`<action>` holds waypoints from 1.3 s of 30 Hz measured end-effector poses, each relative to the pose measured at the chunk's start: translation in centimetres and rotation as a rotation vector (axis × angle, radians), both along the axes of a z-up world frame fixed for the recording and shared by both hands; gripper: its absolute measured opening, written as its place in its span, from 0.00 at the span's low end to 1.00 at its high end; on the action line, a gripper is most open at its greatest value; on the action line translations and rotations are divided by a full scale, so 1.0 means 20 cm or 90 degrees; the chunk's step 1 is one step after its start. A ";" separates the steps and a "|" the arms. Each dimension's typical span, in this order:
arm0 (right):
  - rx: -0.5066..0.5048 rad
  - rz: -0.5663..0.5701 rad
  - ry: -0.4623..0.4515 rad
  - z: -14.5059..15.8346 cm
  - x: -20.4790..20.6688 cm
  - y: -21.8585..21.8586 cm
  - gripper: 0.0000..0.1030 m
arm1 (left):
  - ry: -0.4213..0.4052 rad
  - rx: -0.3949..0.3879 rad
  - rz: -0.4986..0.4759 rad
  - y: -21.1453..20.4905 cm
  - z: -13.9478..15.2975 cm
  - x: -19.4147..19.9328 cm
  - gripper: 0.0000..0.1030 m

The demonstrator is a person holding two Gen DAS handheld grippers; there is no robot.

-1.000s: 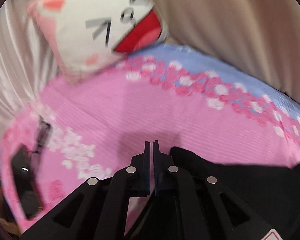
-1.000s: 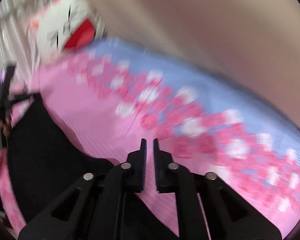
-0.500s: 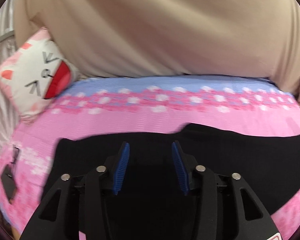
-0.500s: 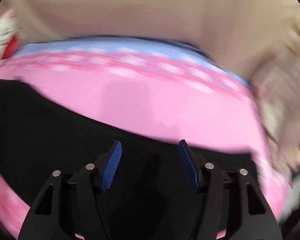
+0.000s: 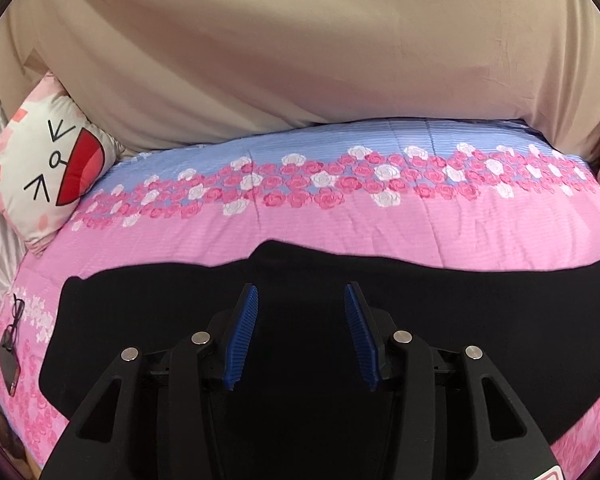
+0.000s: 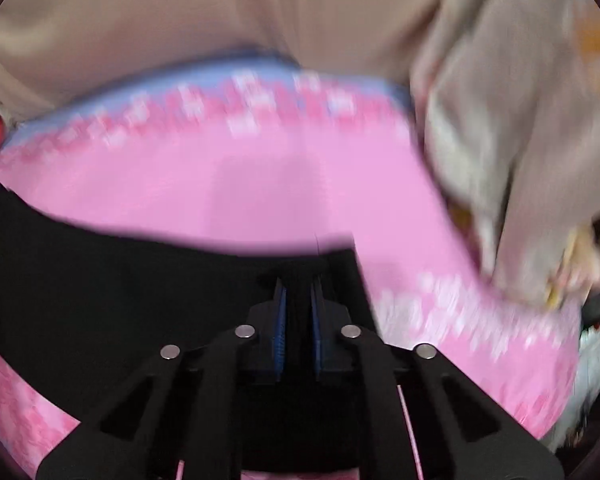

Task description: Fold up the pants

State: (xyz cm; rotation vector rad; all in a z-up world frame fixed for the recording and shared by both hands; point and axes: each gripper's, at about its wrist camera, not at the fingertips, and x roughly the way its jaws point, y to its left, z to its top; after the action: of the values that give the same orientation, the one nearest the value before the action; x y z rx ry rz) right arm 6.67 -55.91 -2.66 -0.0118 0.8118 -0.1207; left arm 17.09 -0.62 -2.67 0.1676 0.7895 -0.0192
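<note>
Black pants (image 5: 440,320) lie flat across the near part of a pink flowered bedspread (image 5: 340,224). In the left wrist view, my left gripper (image 5: 300,300) hangs open and empty above the middle of the pants, blue pads wide apart. In the right wrist view, my right gripper (image 6: 298,292) is shut on black fabric at the right end of the pants (image 6: 120,280), near their far right corner. That view is blurred by motion.
A white cat-face cushion (image 5: 44,168) leans at the far left of the bed. A beige cloth backdrop (image 5: 300,48) rises behind the bed. Glasses (image 5: 16,312) and a dark phone (image 5: 8,368) lie at the left edge. Crumpled beige bedding (image 6: 520,140) is piled at the right.
Both grippers opened over the pants half a second ago. Since then the right gripper has moved to the pants' right end and closed on the fabric. The left stays open.
</note>
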 end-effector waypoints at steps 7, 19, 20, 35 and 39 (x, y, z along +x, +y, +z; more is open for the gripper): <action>-0.020 -0.013 0.096 -0.28 0.18 -0.13 0.24 | 0.020 -0.009 0.012 -0.06 -0.09 0.06 0.44; 0.068 0.038 0.002 -0.13 -0.04 0.20 0.38 | 0.080 0.025 0.115 0.24 -0.32 0.33 0.54; 0.051 0.032 0.025 -0.18 -0.02 0.23 0.38 | 0.079 0.004 0.116 0.27 -0.32 0.37 0.56; 0.100 0.322 0.038 -0.04 0.28 1.40 0.40 | -0.063 -0.035 0.196 0.72 0.05 0.05 0.59; 0.116 0.503 0.074 -0.09 0.46 2.06 0.39 | -0.045 0.008 0.260 0.95 -0.01 -0.06 0.59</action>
State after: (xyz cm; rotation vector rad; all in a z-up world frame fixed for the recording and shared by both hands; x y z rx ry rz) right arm 15.96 -14.61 -4.53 -0.1664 0.8808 0.7053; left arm 15.83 18.45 -2.80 0.0163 0.7413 0.3759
